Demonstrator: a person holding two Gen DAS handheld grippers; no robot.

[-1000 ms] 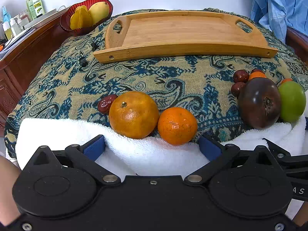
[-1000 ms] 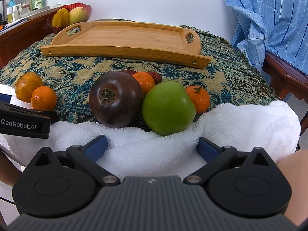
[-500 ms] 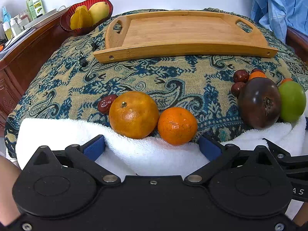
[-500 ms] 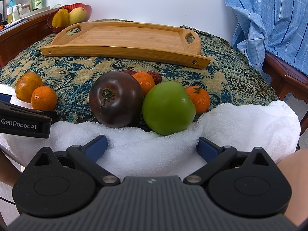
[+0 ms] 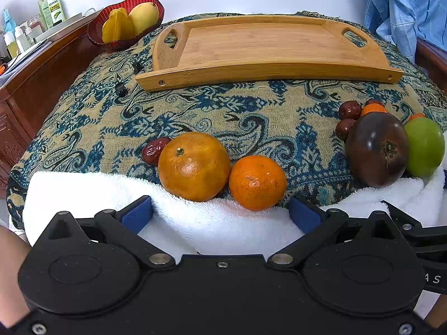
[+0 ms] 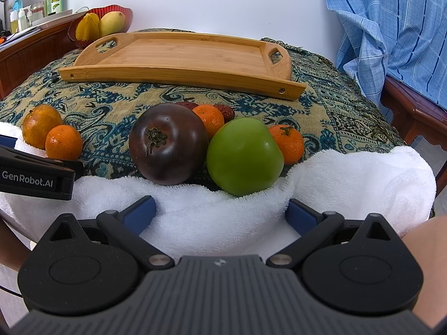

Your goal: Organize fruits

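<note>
The bamboo tray (image 5: 268, 47) lies bare on the patterned cloth (image 5: 223, 111), and every fruit sits on the near side of it, along the edge of a white towel (image 5: 209, 223).

Nearer the tray's left handle end, a large orange (image 5: 194, 166) touches a smaller orange (image 5: 257, 182) on its right, with a red date (image 5: 154, 150) tucked against its left. The left gripper (image 5: 220, 213) hovers over the towel just short of this pair – its blue-padded jaws spread wide, gripping nothing.

Nearer the tray's right end, a dark purple tomato (image 6: 167, 143) and a green tomato (image 6: 244, 156) sit side by side, touching. Between them and the tray lie a small mandarin (image 6: 211, 118) and two dates (image 6: 225, 111); another mandarin (image 6: 289, 143) peeks out at the green one's right. The right gripper (image 6: 220, 212) hangs before these two tomatoes – jaws likewise parted and empty.

Beyond the tray's left corner, a red bowl (image 5: 96, 32) holds yellow fruit.
</note>
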